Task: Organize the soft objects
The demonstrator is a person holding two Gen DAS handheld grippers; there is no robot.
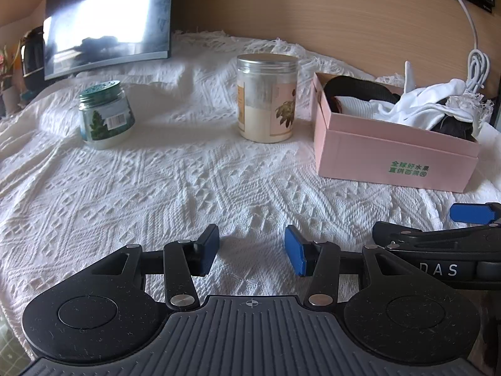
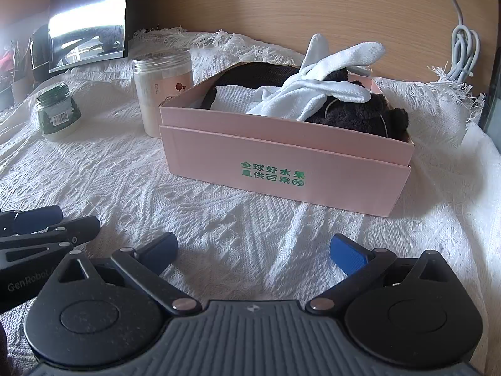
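A pink cardboard box (image 2: 281,156) with green lettering stands on the white knitted cloth. Inside lie a white glove (image 2: 325,84), a dark fuzzy item (image 2: 360,111), a black piece (image 2: 250,75) and a white ribbed piece (image 2: 231,95). The same pink box (image 1: 391,156) sits at the right in the left wrist view, holding the white glove (image 1: 416,103). My left gripper (image 1: 252,252) hovers over bare cloth, open, with nothing between its blue pads. My right gripper (image 2: 253,252) stands wide open in front of the box, empty. Each gripper shows at the edge of the other's view.
A tall clear jar (image 1: 266,97) with a metal lid and pale powder stands left of the box. A green-lidded jar (image 1: 105,116) sits further left. A dark monitor (image 1: 106,22) leans at the back. A white cable (image 1: 476,62) hangs down the wooden wall.
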